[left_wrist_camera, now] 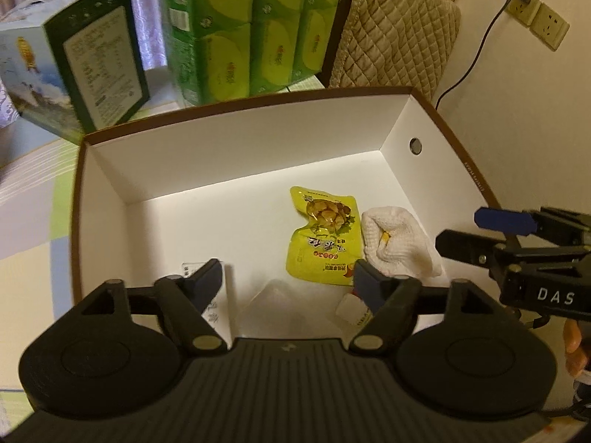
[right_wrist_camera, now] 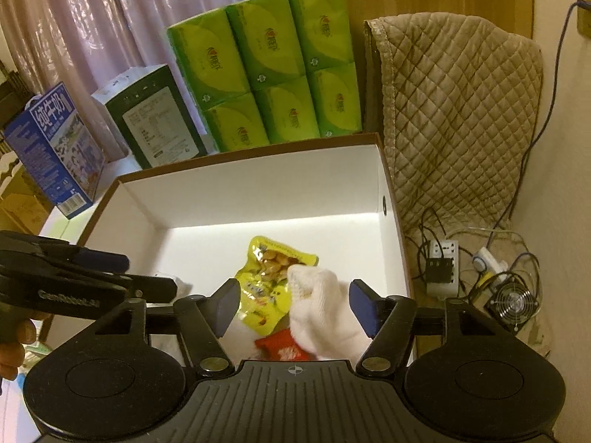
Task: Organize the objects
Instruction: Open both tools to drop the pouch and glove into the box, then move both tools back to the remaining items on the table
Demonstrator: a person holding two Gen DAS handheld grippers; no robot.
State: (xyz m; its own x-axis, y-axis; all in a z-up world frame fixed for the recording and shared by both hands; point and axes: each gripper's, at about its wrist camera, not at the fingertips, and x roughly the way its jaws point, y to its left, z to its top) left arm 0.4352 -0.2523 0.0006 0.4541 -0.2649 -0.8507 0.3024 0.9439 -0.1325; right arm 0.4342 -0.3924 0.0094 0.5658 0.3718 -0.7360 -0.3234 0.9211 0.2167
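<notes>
I've got both claws wide and empty over the box. Left gripper, right gripper. The glove lies beside the pouch: soft, light, I'd pinch its bunched middle.

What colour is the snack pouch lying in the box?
Yellow-green snack pouch with red markings, clearest in the left wrist view.

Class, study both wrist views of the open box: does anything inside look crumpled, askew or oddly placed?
Yes. In the white box, the yellow snack packet lies creased and at an angle, and a bunched white cloth sits against its right edge, overlapping it in the right wrist view. The items cluster toward one side. Nothing looks spilled.
</notes>
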